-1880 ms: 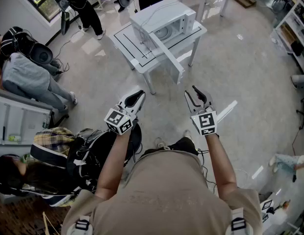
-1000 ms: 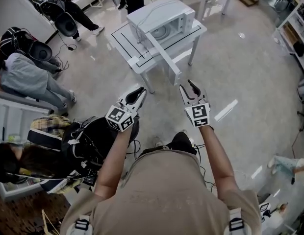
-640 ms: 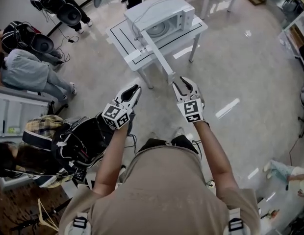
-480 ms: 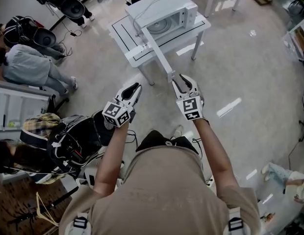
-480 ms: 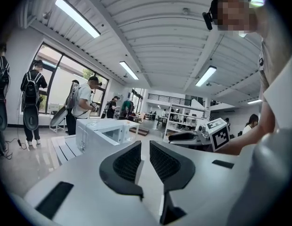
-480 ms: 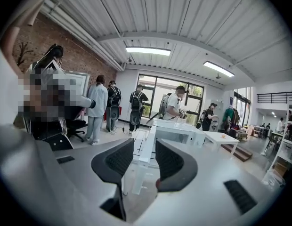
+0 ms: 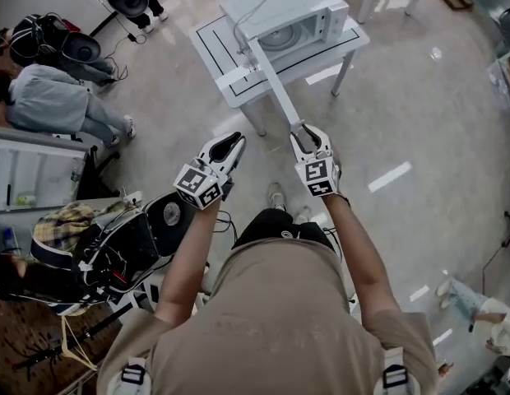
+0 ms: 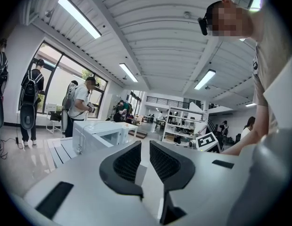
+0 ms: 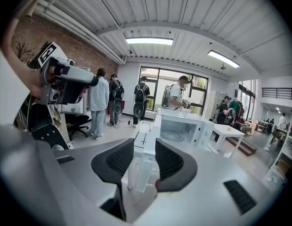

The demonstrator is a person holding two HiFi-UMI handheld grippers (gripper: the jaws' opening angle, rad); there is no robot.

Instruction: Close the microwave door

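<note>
The microwave and its door are white, on a white table marked with a thin black outline. The left gripper and right gripper have white shells, black ribbed pads and cubes patterned with black-and-white square markers. The floor is glossy pale grey; the person's shirt is beige

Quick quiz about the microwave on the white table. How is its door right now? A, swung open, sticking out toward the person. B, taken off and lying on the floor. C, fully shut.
A: the door stands swung out from the front of the microwave, its free edge toward the person, and the round plate inside is in plain sight.
</note>
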